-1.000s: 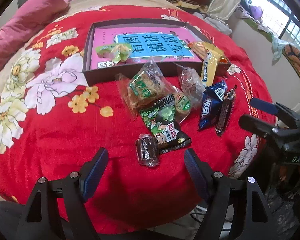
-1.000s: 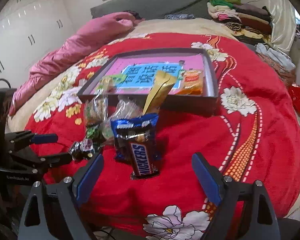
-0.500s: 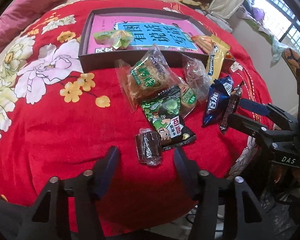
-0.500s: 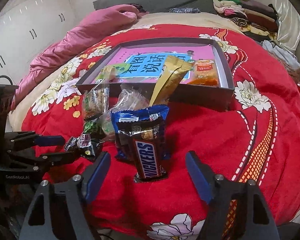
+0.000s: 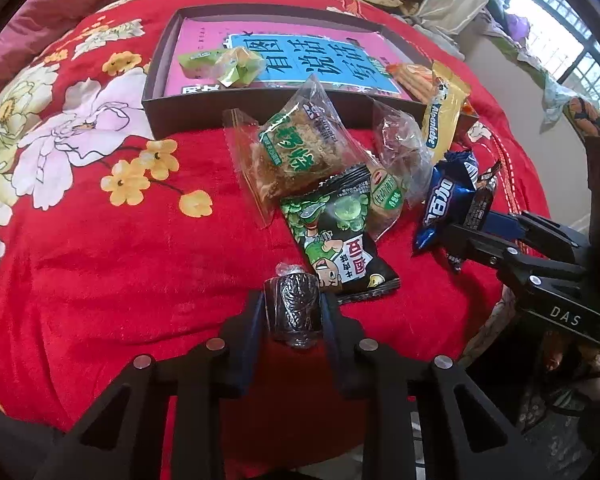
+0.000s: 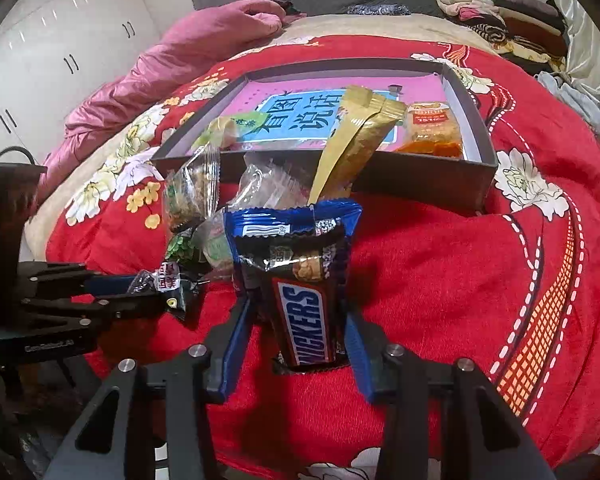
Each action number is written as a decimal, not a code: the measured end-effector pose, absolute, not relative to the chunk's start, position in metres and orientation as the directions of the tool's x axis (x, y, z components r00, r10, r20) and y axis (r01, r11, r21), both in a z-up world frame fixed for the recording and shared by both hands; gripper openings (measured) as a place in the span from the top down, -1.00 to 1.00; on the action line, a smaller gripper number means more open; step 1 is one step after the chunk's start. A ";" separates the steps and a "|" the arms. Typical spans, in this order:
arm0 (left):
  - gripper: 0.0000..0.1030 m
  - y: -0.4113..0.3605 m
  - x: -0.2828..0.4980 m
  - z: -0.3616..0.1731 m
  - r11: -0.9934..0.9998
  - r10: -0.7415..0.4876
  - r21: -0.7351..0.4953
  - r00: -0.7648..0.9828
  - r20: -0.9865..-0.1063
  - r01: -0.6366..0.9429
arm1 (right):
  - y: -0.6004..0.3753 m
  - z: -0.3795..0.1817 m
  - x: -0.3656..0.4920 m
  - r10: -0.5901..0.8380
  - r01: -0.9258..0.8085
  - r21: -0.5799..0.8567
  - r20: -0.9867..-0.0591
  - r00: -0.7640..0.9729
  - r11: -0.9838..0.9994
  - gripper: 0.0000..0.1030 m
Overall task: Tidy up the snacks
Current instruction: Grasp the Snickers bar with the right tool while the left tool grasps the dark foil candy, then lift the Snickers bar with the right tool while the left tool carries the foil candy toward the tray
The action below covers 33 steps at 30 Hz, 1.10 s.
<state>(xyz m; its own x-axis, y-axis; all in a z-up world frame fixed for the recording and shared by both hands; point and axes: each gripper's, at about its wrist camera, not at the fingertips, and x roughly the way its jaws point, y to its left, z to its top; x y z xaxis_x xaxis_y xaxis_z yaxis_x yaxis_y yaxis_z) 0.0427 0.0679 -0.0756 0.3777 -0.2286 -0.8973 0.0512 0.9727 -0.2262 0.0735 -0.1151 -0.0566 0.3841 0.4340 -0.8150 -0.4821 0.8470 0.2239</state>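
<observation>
Jaws of the left gripper [image 5: 293, 312] pinch the dark wrapped cake [image 5: 294, 309], its near end hidden, while the right gripper [image 6: 300, 334] brackets the Snickers bar [image 6: 306, 320], contact unclear.

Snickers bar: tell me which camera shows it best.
The right wrist view. The Snickers bar fills the centre there, logo readable, between the right tool's fingers. The left wrist view shows only a dark sliver of it side-on beside the blue packet, no lettering legible.
</observation>
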 end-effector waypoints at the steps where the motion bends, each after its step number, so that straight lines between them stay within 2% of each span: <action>1: 0.45 0.069 0.043 -0.076 0.971 -0.235 -0.235 0.377 -0.896 0.048 | -0.116 -0.056 0.074 0.437 -0.481 0.227 -0.813 0.384 0.847 0.13; 5: 0.46 0.073 0.044 -0.077 0.963 -0.262 -0.268 0.378 -0.888 0.037 | -0.120 -0.054 0.074 0.445 -0.474 0.240 -0.808 0.386 0.847 0.14; 8: 0.46 0.075 0.042 -0.075 0.960 -0.270 -0.278 0.383 -0.884 0.035 | -0.124 -0.050 0.073 0.464 -0.473 0.260 -0.796 0.389 0.842 0.39; 33: 0.46 0.094 0.027 -0.039 0.954 -0.268 -0.300 0.496 -0.826 0.016 | -0.162 -0.025 0.076 0.509 -0.389 0.349 -0.724 0.466 0.853 0.43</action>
